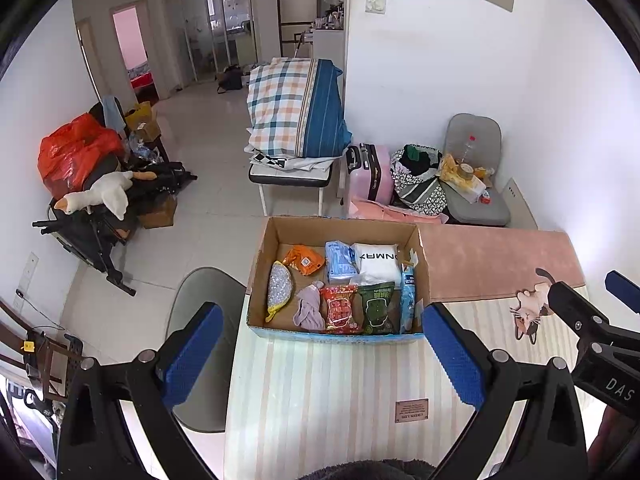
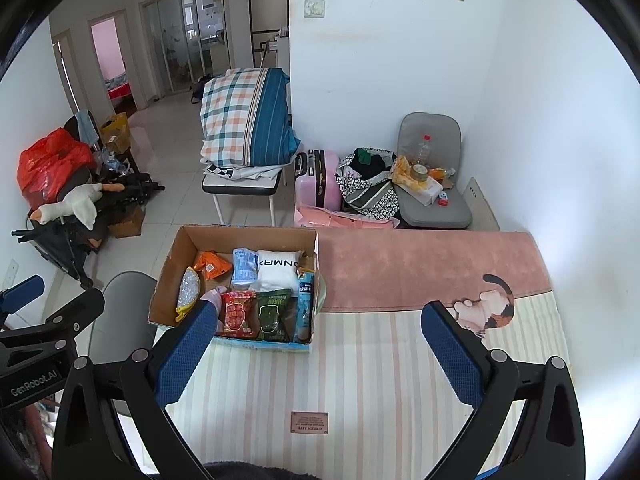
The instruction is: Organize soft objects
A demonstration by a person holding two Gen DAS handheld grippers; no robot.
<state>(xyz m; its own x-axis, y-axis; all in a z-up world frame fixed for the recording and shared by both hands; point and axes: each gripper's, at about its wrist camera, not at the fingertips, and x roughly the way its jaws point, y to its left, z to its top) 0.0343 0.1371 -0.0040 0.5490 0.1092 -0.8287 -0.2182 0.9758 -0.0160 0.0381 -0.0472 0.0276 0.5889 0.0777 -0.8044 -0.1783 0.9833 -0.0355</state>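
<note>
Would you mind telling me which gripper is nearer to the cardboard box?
Left. The left gripper faces the cardboard box head-on, open. The right gripper, also open, sits off to the box's right.

In the right wrist view, the right gripper's left finger [image 2: 186, 354] covers most of the lilac cloth [image 2: 216, 295] in the cardboard box [image 2: 168, 276] at centre left. The small brown label [image 2: 309, 422] on the striped mat [image 2: 360, 380], lower centre, has print too small to read. The left gripper [image 2: 28, 320] is cut off by the left edge
</note>
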